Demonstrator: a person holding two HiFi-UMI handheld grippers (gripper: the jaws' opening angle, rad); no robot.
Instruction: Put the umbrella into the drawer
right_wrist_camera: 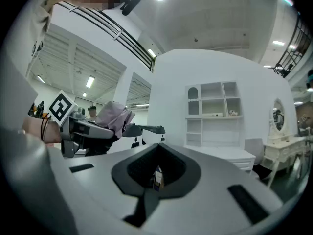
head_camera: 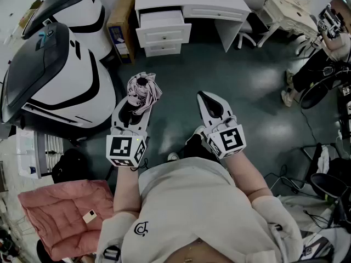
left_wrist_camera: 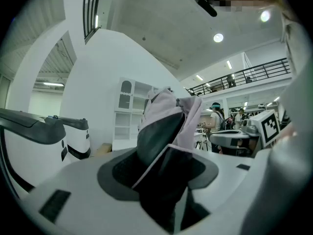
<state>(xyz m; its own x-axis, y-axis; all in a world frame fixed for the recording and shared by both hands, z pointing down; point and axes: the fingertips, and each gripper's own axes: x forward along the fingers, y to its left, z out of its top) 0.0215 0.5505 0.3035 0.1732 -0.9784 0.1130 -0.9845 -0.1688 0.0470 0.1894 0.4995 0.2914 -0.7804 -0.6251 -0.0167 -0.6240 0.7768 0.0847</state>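
Note:
A folded umbrella (head_camera: 143, 92), pale pink cloth over a dark body, sticks up and forward out of my left gripper (head_camera: 134, 107), which is shut on it. In the left gripper view the umbrella (left_wrist_camera: 168, 126) fills the space between the jaws. My right gripper (head_camera: 211, 105) is held level beside it, a hand's width to the right, shut with nothing in it; its dark pads (right_wrist_camera: 156, 173) meet. The right gripper view also catches the umbrella (right_wrist_camera: 111, 116). Ahead across the floor stands a white desk (head_camera: 192, 1) whose top drawer (head_camera: 162, 19) is pulled open.
Two big white-and-black machines (head_camera: 49, 75) fill the left side. A cardboard box (head_camera: 120, 26) leans next to the desk. A pink cushion (head_camera: 66, 212) lies at the lower left. A person (head_camera: 323, 59) and cables occupy the right, near a white dressing table (head_camera: 290, 10).

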